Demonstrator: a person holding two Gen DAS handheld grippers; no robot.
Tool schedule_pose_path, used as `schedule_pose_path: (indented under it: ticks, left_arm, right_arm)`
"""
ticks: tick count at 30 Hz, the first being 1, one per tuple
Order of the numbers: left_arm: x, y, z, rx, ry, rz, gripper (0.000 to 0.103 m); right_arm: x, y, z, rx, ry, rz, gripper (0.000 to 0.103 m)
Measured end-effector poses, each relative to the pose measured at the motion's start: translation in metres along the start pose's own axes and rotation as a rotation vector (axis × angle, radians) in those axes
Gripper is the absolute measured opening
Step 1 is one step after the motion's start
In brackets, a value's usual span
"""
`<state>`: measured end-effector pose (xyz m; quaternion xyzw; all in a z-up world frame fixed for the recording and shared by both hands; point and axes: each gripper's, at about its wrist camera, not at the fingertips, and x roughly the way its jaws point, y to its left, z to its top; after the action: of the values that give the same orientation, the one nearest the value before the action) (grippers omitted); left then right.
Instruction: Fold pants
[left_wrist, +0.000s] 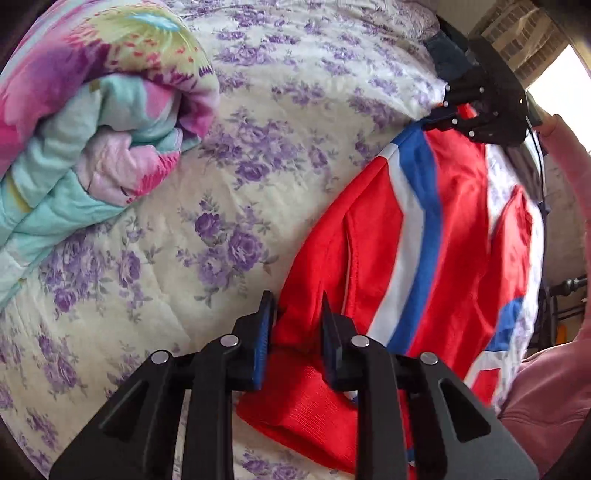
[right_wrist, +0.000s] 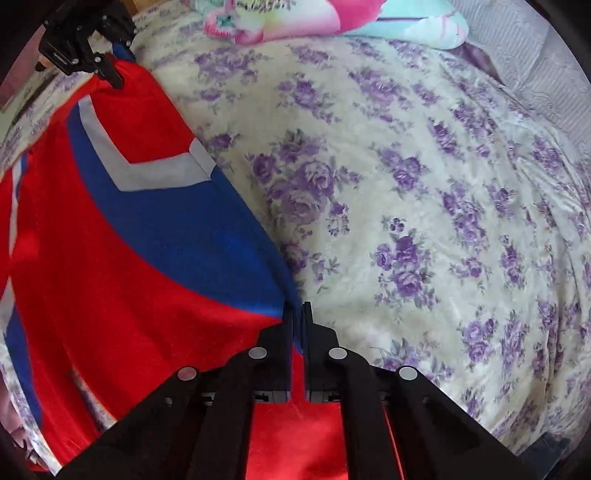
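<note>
Red pants (left_wrist: 373, 236) with blue and white stripes lie stretched on a floral bedspread. In the left wrist view my left gripper (left_wrist: 297, 314) is shut on a bunched red end of the pants, cloth filling the gap between its pads. Far across the pants in that view, my right gripper (left_wrist: 452, 110) pinches the other end. The right wrist view shows my right gripper (right_wrist: 297, 314) shut on the blue-and-red edge of the pants (right_wrist: 122, 258), jaws nearly touching. My left gripper (right_wrist: 110, 75) shows at the top left there, holding the far red corner.
The cream bedspread (left_wrist: 229, 177) with purple flowers spreads wide (right_wrist: 424, 184). A rolled pink, teal and yellow quilt (left_wrist: 92, 122) lies at the bed's head (right_wrist: 332, 18). A person's pink sleeve (left_wrist: 554, 387) is at the right edge, near the bed's side.
</note>
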<state>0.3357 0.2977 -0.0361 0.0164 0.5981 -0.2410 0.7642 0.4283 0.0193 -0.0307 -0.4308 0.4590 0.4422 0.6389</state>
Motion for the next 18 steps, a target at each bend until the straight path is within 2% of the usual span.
schedule_pose_path:
  ticks: [6,11,14,18]
  left_arm:
    - [-0.038,-0.032,-0.02,0.086,-0.13,0.057,0.021]
    - [-0.083,-0.092,-0.066,0.238,-0.254,0.095,0.021]
    - [-0.09,-0.132,-0.101,0.327,-0.278,0.071,0.021]
    - [-0.08,-0.164,-0.152,0.37,-0.261,0.024,0.02]
  right_arm:
    - [-0.058,0.035,-0.021,-0.025,-0.07,-0.071,0.004]
    - [-0.122,0.099,-0.061,-0.081,-0.188,-0.183,0.004]
    - [-0.137,0.145,-0.086,-0.118,-0.22,-0.215,0.004]
    - [-0.134,0.212,-0.122,-0.153,-0.256,-0.209,0.004]
